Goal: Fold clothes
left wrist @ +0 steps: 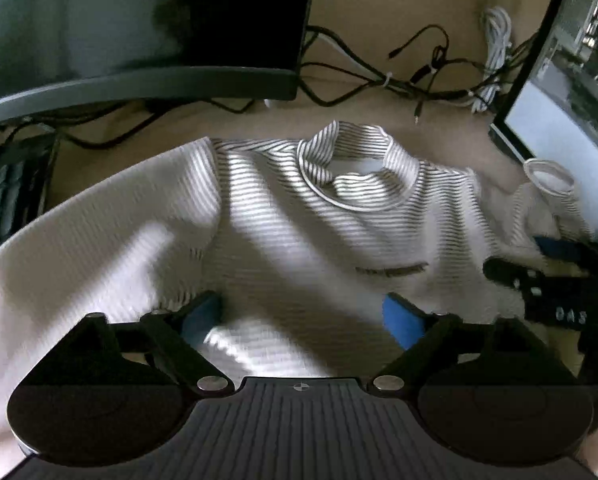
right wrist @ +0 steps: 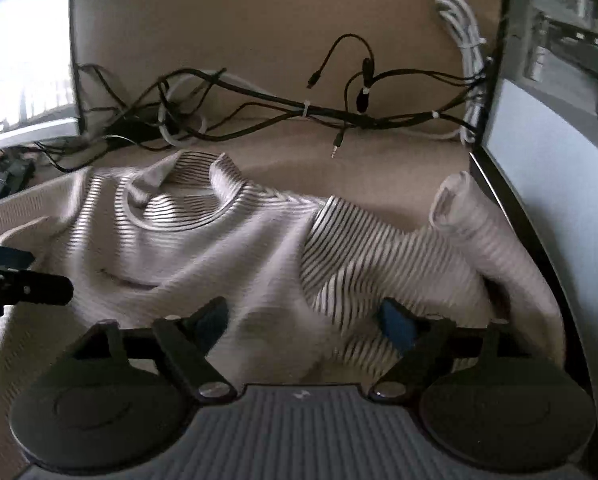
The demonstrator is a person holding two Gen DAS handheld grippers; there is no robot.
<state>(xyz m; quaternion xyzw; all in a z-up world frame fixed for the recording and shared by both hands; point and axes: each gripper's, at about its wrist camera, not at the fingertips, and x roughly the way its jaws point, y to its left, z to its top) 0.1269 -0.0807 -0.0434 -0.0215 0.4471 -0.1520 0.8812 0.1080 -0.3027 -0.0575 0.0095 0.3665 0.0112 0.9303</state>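
Observation:
A white shirt with thin dark stripes (left wrist: 299, 208) lies spread on a beige desk, collar (left wrist: 351, 168) toward the far side. My left gripper (left wrist: 303, 316) is open, its blue-padded fingers low over the shirt's lower middle. The shirt also shows in the right wrist view (right wrist: 203, 248), with its right sleeve (right wrist: 459, 232) bunched and its cuff standing up. My right gripper (right wrist: 305, 320) is open over the rumpled cloth by that sleeve. The right gripper also shows at the right edge of the left wrist view (left wrist: 547, 276). The left gripper shows at the left edge of the right wrist view (right wrist: 15, 280).
A monitor (left wrist: 139, 40) stands at the back left and a second screen (left wrist: 571, 80) at the right. A tangle of black and white cables (right wrist: 299, 108) runs along the back of the desk. A keyboard (left wrist: 3, 200) lies at the left.

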